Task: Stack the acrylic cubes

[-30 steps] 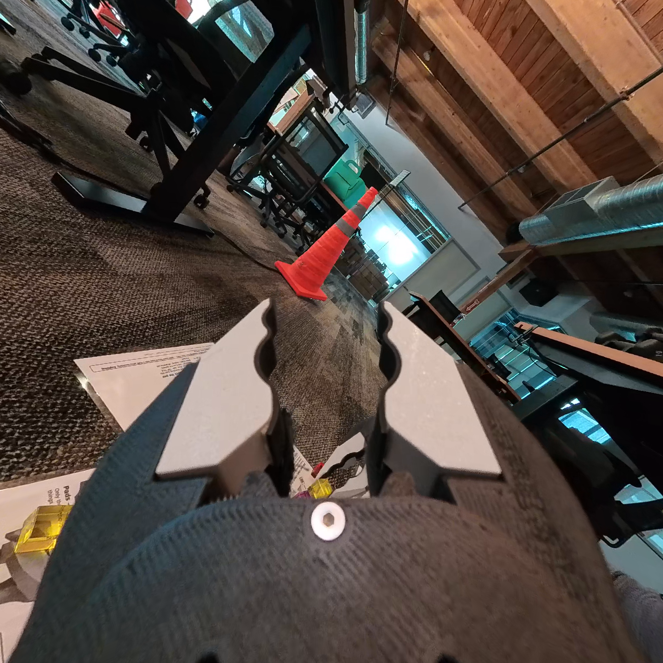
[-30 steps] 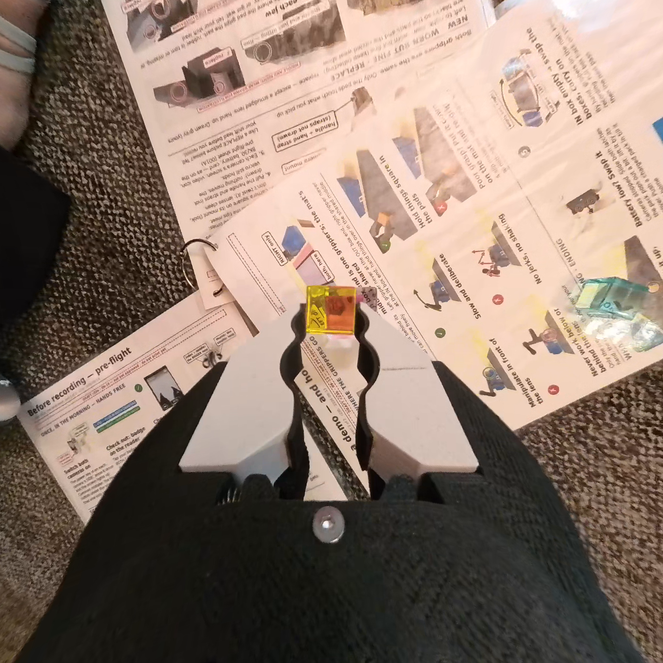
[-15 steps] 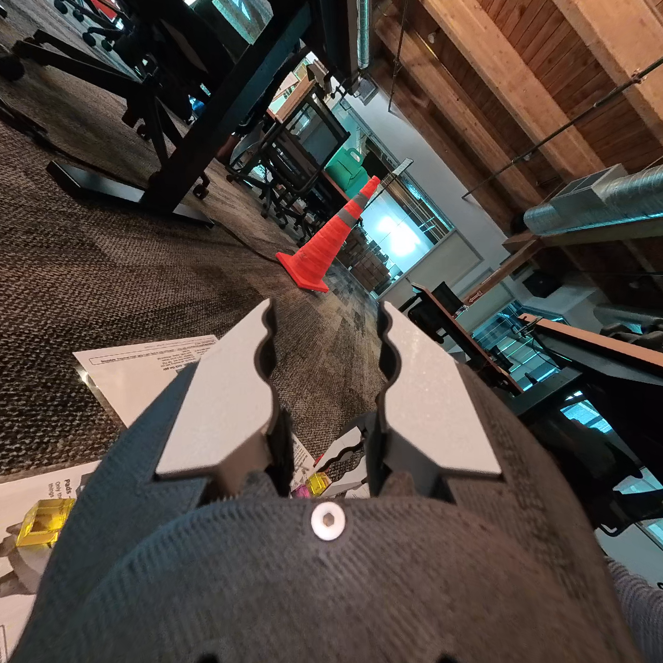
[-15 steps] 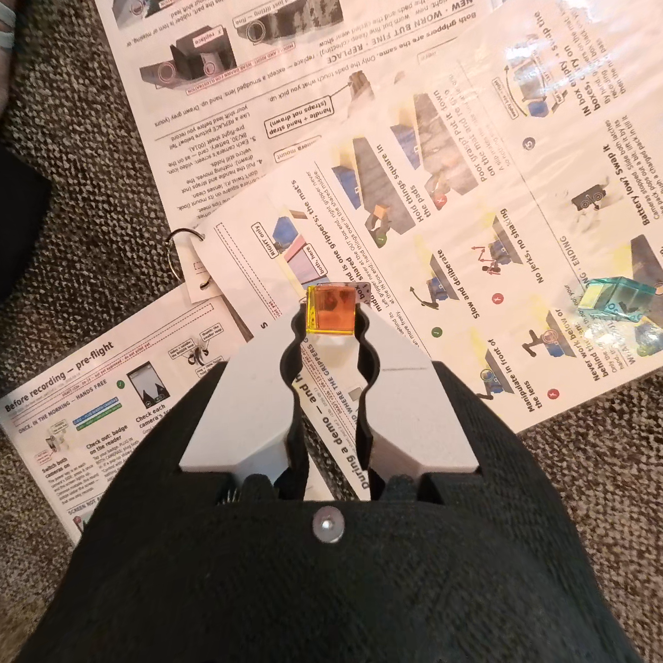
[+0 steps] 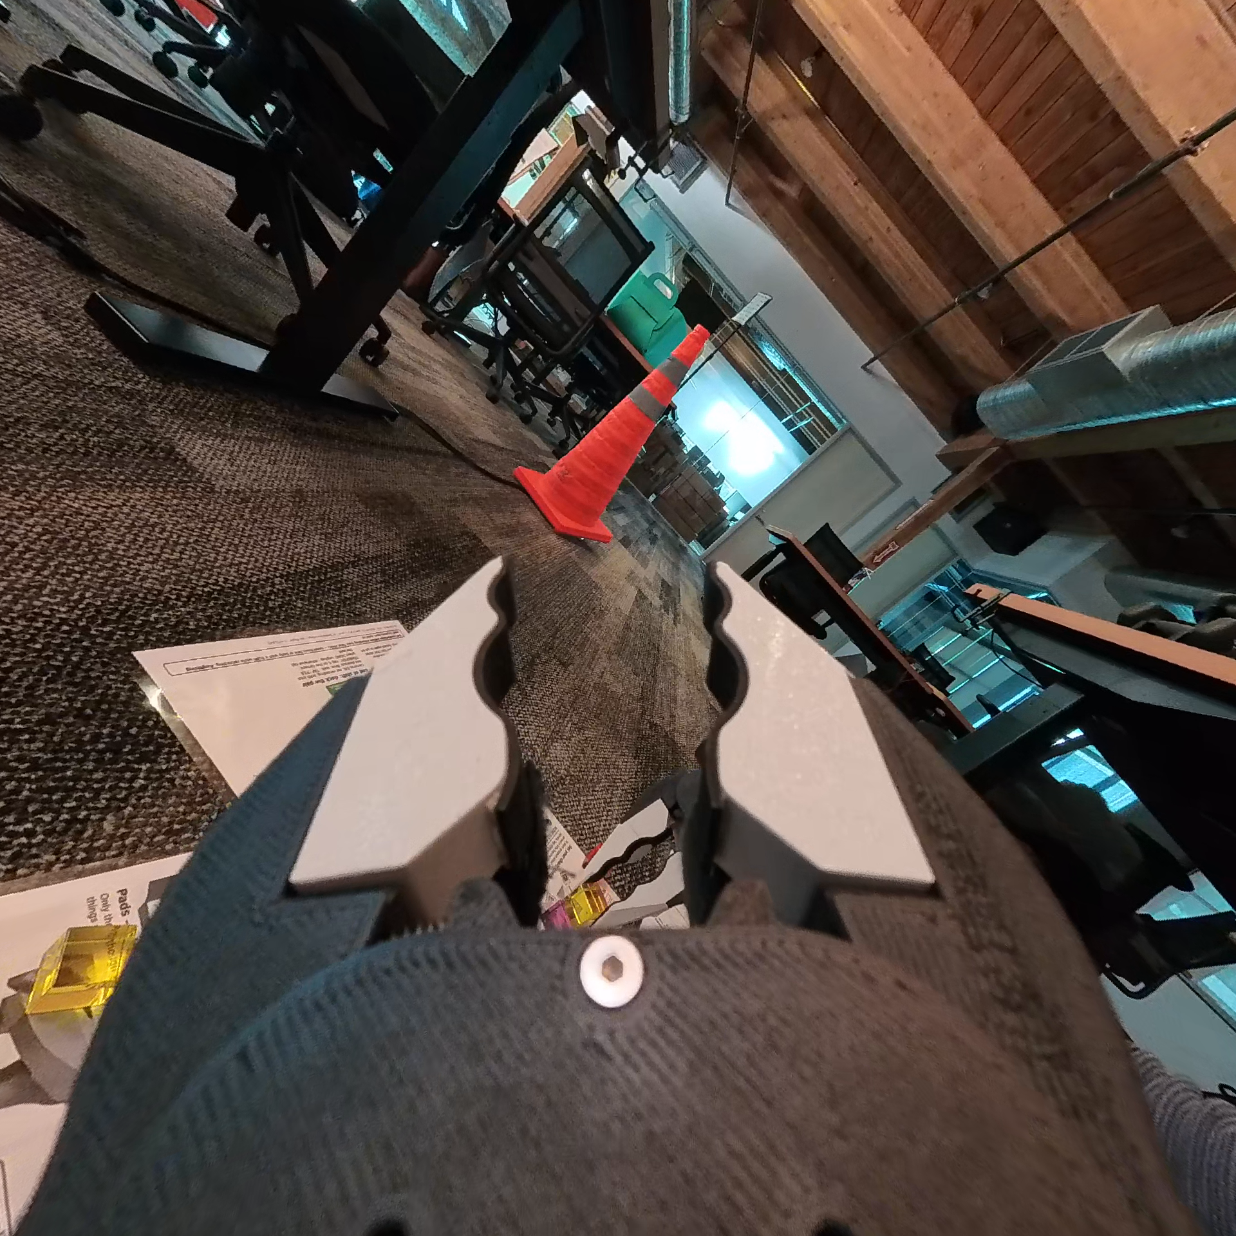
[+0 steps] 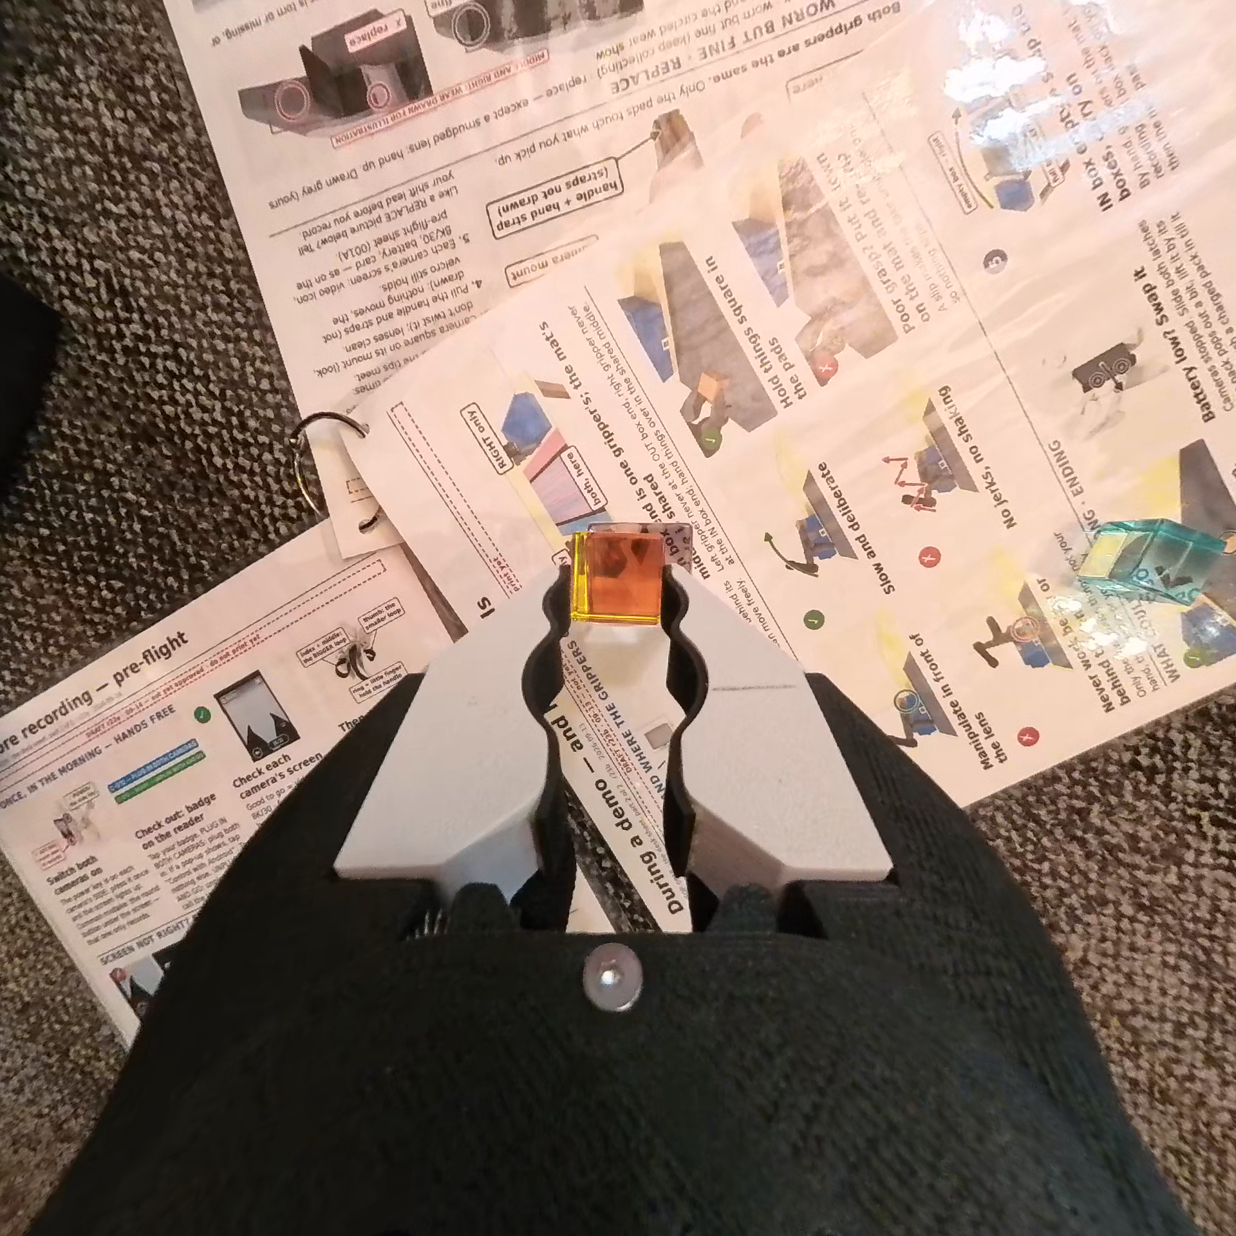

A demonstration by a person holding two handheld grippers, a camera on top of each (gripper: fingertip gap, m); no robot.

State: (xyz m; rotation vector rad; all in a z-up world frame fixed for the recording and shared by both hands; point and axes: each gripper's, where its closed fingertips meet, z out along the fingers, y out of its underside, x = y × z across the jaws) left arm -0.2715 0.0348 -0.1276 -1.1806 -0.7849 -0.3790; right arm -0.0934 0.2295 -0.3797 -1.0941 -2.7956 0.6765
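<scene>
Lifted slightly since a second ago, the small clear orange-yellow plastic cube [image 6: 619, 580] sits pinched between the right hand-held gripper's [image 6: 616, 588] pads above laminated instruction sheets [image 6: 869, 415]; the left hand-held gripper [image 5: 607, 588] hangs open over grey carpet [image 5: 200, 535].

Speckled grey-brown carpet [image 6: 134, 281] carries overlapping laminated instruction sheets [image 6: 769, 281] and an orange traffic cone [image 5: 602, 455].

Left wrist view low, tilted, facing out along carpet [image 5: 200, 501]; right wrist view looks down, close, onto printed sheets [image 6: 869, 401]; sheets probably shared.
</scene>
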